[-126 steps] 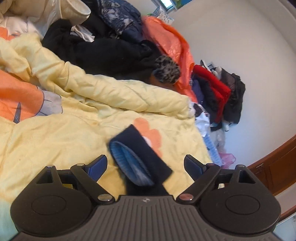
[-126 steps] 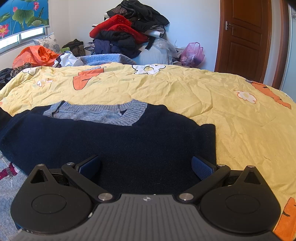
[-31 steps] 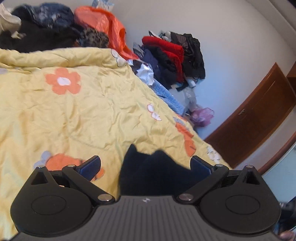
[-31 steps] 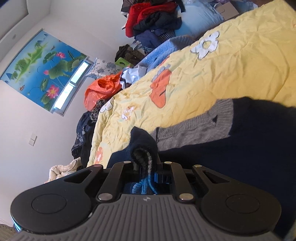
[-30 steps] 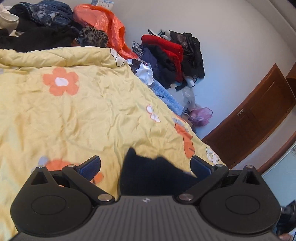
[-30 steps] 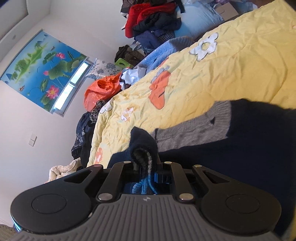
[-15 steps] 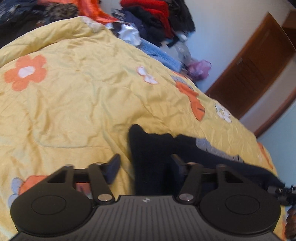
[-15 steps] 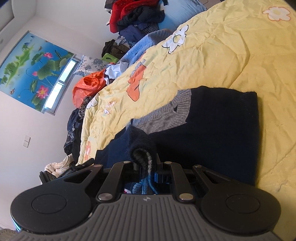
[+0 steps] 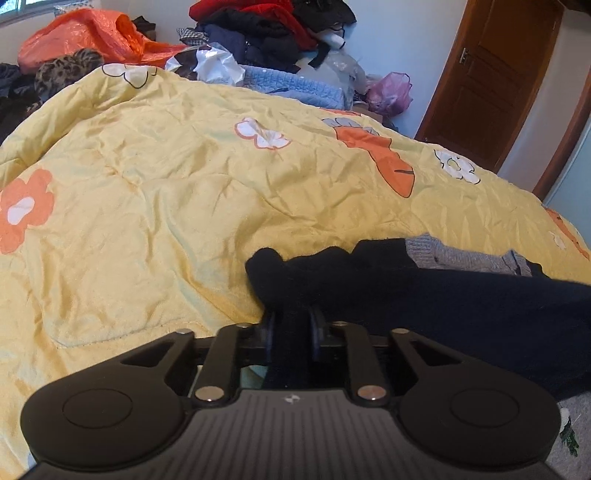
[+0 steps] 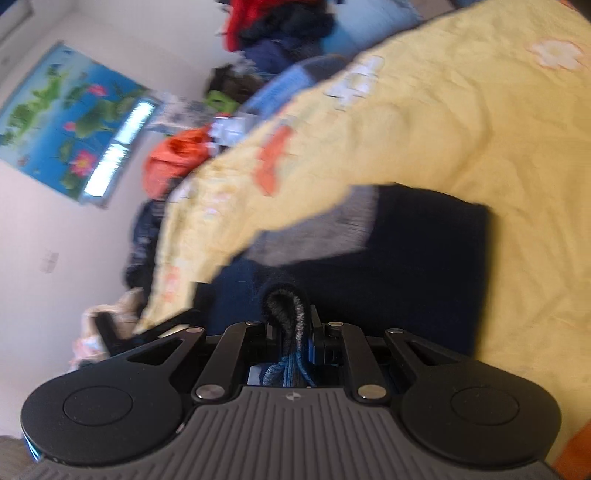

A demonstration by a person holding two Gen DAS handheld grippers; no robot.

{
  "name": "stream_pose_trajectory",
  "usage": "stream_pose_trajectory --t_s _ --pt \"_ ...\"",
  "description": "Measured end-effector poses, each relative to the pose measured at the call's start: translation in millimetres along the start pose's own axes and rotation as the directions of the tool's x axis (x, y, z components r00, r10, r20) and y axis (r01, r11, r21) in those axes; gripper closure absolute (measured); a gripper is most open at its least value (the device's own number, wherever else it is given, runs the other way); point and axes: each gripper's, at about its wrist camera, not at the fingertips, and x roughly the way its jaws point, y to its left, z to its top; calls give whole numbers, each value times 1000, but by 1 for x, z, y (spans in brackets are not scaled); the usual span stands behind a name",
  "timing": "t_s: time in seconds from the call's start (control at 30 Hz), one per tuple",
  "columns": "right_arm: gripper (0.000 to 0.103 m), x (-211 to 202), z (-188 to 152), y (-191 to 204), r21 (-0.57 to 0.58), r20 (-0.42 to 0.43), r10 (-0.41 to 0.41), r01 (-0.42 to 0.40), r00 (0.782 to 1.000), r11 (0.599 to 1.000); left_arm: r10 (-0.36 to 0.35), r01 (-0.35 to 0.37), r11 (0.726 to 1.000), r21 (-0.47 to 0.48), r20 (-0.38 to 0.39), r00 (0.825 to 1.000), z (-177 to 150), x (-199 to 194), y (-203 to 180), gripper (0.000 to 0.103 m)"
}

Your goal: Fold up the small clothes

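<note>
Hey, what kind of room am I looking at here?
Most likely a bedroom in a home. A bed is covered by a yellow quilt printed with flowers, loose clothes are heaped in a pile against the far wall, and a brown wooden door stands at the right.

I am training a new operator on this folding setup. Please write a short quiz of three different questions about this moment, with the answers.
1. True or false: the left claw is open and holds nothing.
2. Which colour is the collar of the navy sweater? A) grey B) red C) white
3. Fill in: the sweater lies on a ____ quilt printed with flowers.

Key
1. False: its jaws are shut on a fold of the sweater. The right claw also grips the sweater.
2. A: the grey collar shows beyond the dark fabric.
3. Yellow.
</note>
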Motion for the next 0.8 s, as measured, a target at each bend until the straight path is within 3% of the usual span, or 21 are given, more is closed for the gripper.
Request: stream_pose_trajectory --t_s 0.13,0.2,0.27,0.33,0.4,0.43,0.47,0.5,0.53,0.57,0.63,0.7,0.73,0.8 --pt "86 5 -11 -15 40 33 -1 0 999 999 61 -67 990 126 49 997 7 -12 -18 97" --pt "86 6 -13 -12 9 43 -5 5 999 1000 87 -91 980 175 28 996 8 -6 -22 97" --pt "86 13 -10 -16 -21 24 -101 102 995 995 104 -103 979 178 6 995 5 5 -19 97" --pt "86 23 -10 -27 1 4 -129 129 992 992 104 -108 978 178 31 994 2 6 -17 96" --pt "79 25 -16 -28 -19 30 -126 127 992 992 89 -92 985 144 28 996 -1 1 -14 94" --pt "67 23 -19 -26 -22 45 -113 114 993 993 82 -84 989 124 19 996 -2 -1 -12 89" --pt "51 21 -21 -25 -24 57 -93 94 994 995 69 -69 993 100 8 998 -3 -4 -7 77" --pt "46 18 -24 -25 -25 67 -71 73 995 997 47 -47 996 69 -4 999 -5 -7 -2 67" --pt "42 15 -26 -25 -19 78 -57 59 995 998 16 -15 999 33 -17 1000 -8 -11 4 36" --pt "42 12 -26 -27 -6 83 -51 52 995 999 -25 25 1000 -8 -20 999 -11 -15 9 12" --pt "42 8 -29 -30 13 83 -41 40 996 999 -87 87 994 -60 -4 996 -21 -24 16 10" --pt "44 7 -33 -30 0 82 -47 47 995 999 -83 83 996 -40 -10 996 -28 -26 13 10" --pt "50 8 -34 -28 -12 84 -62 63 995 998 -67 67 998 -11 -5 998 -30 -26 10 11" --pt "68 11 -36 -24 -31 85 -104 107 991 994 -22 22 998 57 1 1000 -33 -26 1 25"
